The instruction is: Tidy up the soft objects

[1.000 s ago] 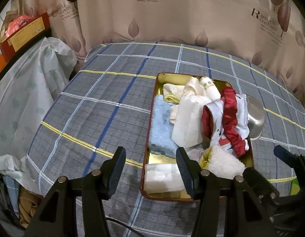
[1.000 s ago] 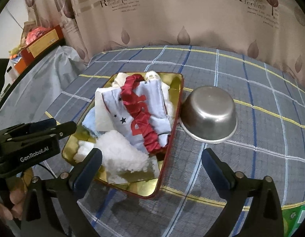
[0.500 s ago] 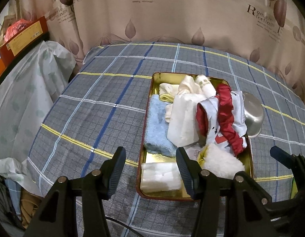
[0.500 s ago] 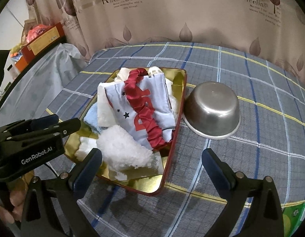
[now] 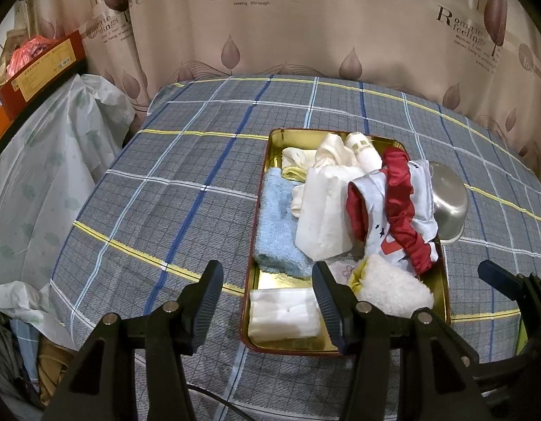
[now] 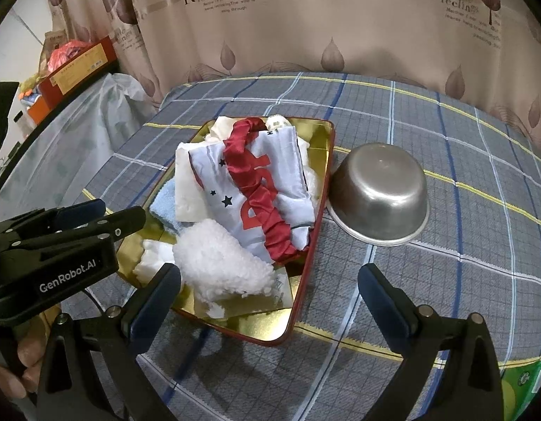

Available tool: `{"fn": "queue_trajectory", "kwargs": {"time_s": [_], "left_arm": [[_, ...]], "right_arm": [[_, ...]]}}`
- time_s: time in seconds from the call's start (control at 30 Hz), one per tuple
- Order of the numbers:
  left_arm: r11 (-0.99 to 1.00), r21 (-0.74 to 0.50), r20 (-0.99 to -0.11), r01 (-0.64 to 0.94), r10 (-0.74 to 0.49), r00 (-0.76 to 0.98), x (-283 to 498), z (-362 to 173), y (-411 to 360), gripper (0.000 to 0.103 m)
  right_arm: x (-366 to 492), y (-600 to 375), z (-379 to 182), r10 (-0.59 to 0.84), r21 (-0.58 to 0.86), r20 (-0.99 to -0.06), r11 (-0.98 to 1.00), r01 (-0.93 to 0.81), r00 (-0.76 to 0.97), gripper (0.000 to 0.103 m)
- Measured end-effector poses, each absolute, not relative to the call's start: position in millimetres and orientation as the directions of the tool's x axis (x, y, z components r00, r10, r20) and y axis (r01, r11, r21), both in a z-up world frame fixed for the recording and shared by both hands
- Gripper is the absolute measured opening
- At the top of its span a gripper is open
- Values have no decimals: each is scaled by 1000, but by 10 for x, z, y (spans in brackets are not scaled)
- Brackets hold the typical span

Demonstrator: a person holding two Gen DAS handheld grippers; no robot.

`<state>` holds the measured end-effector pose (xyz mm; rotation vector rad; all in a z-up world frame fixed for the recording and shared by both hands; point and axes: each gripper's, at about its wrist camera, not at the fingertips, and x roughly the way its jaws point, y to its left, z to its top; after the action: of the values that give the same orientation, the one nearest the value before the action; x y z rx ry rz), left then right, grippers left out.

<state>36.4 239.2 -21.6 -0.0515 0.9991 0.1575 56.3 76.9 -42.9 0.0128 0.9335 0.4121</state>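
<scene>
A gold tray with a red rim (image 5: 446,301) (image 6: 291,319) lies on the plaid cloth and holds soft things: a blue towel (image 5: 275,224), a folded white cloth (image 5: 323,217), a white and red garment (image 5: 396,210) (image 6: 260,189), a fluffy white piece (image 5: 389,287) (image 6: 218,263) and a small white pad (image 5: 284,312). My left gripper (image 5: 267,301) is open and empty above the tray's near left edge. My right gripper (image 6: 267,301) is open and empty above the tray's near right corner.
An upturned steel bowl (image 6: 379,193) (image 5: 449,207) sits right of the tray. A curtain hangs behind the table. A plastic-covered surface (image 5: 42,161) and boxes (image 5: 39,66) stand left. A green packet (image 6: 526,379) lies at the near right.
Both grippers have drawn back and up a little from the tray, so it looks smaller and farther. The things in the tray have not moved.
</scene>
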Motion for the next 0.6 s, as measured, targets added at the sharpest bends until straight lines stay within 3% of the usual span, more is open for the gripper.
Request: {"fn": "queue_trajectory", "kwargs": {"time_s": [0.6], "left_arm": [[989,28,-839,-146,103,534,359,-194,2343,54]], "right_arm": [[530,774,-442,340,177,-784,924,-338,520,101]]}}
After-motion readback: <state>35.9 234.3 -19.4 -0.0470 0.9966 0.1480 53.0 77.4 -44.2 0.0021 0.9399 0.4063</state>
